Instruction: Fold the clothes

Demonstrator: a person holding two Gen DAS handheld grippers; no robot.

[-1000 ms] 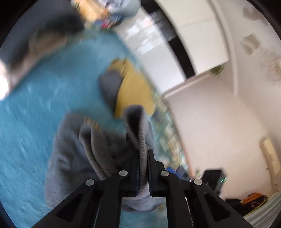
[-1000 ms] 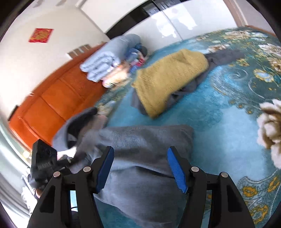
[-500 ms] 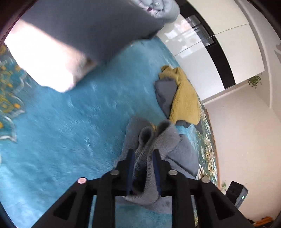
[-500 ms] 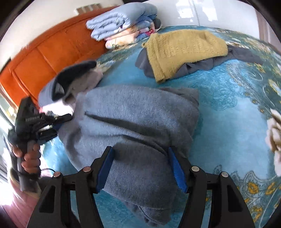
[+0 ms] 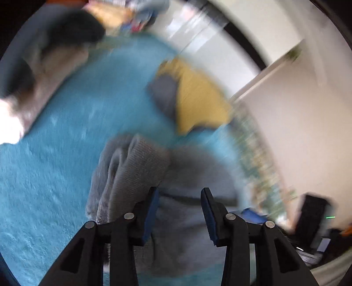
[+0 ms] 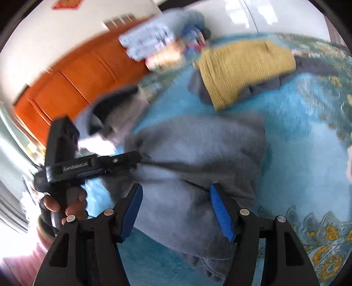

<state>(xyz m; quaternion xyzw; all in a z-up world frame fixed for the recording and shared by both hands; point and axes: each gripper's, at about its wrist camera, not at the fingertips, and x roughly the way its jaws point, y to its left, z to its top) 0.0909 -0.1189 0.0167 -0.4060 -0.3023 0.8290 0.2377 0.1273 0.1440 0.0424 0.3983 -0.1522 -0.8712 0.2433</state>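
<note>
both wrist views look down, sharing grey garment [image 5: 189,176].

Bedspread [image 6: 308,123]: teal, with a gold and cream floral border along its edge.
Headboard [image 6: 72,88]: orange-brown wood panels, behind the bedding.
Stacked bedding [image 6: 158,37]: pale blue folded quilts with coloured items beside them, against the headboard; blurred.
Wall ornament [image 6: 68,3]: red, high on the white wall.
Wardrobe doors [image 5: 211,33]: glossy white with a dark vertical strip.
Dark box [image 5: 312,213]: on the floor by the wall, a green light beside it.
</note>
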